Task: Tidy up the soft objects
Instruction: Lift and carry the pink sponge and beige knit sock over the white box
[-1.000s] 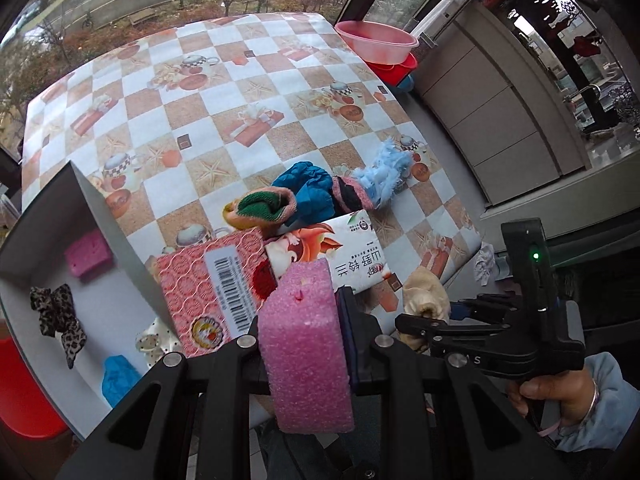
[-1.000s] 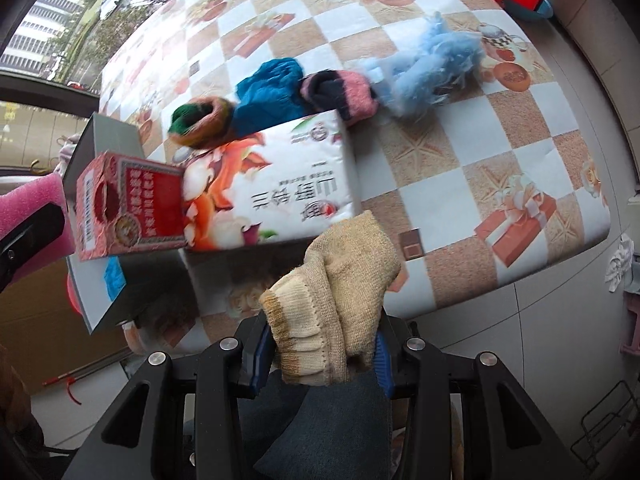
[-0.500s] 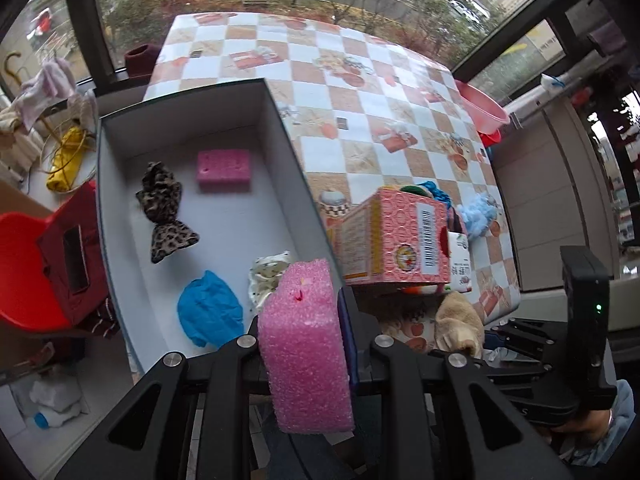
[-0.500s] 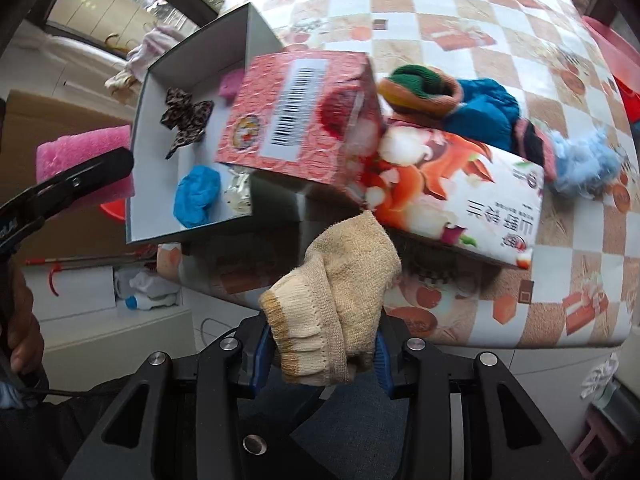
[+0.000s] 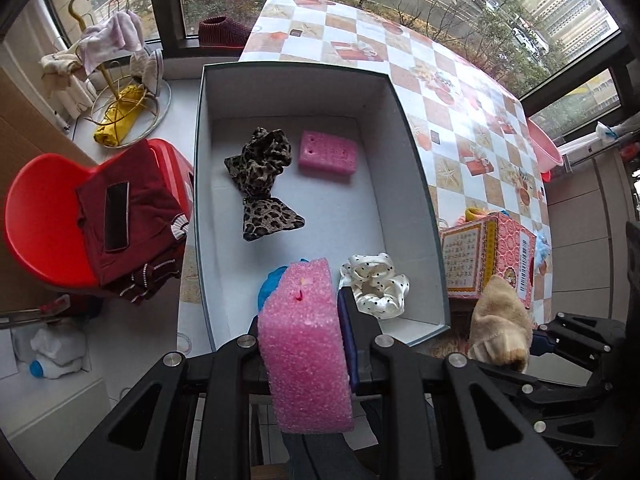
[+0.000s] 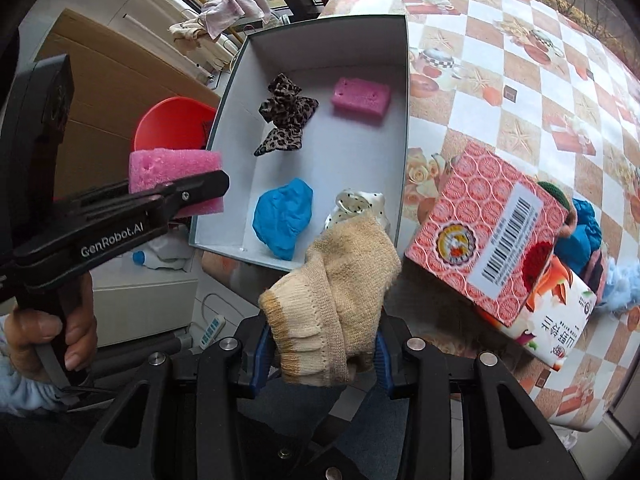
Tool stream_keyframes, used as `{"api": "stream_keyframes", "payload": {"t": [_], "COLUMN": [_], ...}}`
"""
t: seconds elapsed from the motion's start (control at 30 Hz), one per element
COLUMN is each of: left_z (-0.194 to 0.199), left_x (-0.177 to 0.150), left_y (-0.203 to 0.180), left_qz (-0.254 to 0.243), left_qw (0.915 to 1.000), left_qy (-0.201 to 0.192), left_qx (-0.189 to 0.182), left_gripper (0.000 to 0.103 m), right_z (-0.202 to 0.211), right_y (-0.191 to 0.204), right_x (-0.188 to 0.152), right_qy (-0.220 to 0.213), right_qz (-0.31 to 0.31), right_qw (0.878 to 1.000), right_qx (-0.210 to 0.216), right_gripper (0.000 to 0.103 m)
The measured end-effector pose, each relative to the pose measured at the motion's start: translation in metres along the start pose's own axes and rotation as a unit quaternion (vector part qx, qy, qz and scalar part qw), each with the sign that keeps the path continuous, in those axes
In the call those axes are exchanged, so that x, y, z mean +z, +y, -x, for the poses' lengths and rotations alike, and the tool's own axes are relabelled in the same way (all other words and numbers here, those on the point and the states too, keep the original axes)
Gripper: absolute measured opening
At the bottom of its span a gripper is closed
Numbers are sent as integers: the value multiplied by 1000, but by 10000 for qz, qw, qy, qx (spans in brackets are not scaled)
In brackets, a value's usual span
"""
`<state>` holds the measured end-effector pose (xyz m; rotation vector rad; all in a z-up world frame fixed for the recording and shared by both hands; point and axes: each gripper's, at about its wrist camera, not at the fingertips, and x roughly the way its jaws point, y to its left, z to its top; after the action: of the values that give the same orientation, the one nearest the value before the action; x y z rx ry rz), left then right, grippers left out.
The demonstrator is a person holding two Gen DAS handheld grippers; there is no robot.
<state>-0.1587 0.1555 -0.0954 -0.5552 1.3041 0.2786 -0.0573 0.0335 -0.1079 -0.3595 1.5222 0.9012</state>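
Observation:
My left gripper (image 5: 302,316) is shut on a pink sponge (image 5: 306,348), held over the near end of the open white box (image 5: 416,184). The same pink sponge (image 6: 176,174) shows at the left of the right wrist view. My right gripper (image 6: 320,344) is shut on a beige sock (image 6: 340,300), hanging just off the box's near right corner; the beige sock (image 5: 500,328) also appears low right in the left wrist view. Inside the box lie a second pink sponge (image 5: 328,152), a leopard-print scrunchie (image 5: 260,180), a blue cloth (image 6: 284,216) and a white dotted scrunchie (image 5: 374,286).
A red patterned tissue box (image 6: 488,236) and a white tissue pack (image 6: 556,320) lie on the checked tablecloth (image 6: 540,80) right of the box, with several rolled socks (image 6: 580,228) behind them. A red chair (image 5: 44,208) with a phone (image 5: 116,216) stands left of the table.
Both grippers have swung left from the table's middle toward the open box, rolling as they went. The box now fills both views. Sponge and sock stay gripped.

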Motion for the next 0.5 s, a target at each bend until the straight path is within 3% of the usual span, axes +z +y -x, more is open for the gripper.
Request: {"api": "stream_keyframes", "payload": {"t": [0.5], "left_z": [-31], "left_x": [30], "left_y": [4], "left_qz": [104], "left_qw": [9995], "left_qy": [74], "left_qx": [304], "left_gripper": [25], "right_z": [-8], "right_y": [3], "right_x": [69], "right_qy": [-108], "right_qz": [-220], "right_qw": [9996], "right_qx": [156], "right_gripper": [43]}}
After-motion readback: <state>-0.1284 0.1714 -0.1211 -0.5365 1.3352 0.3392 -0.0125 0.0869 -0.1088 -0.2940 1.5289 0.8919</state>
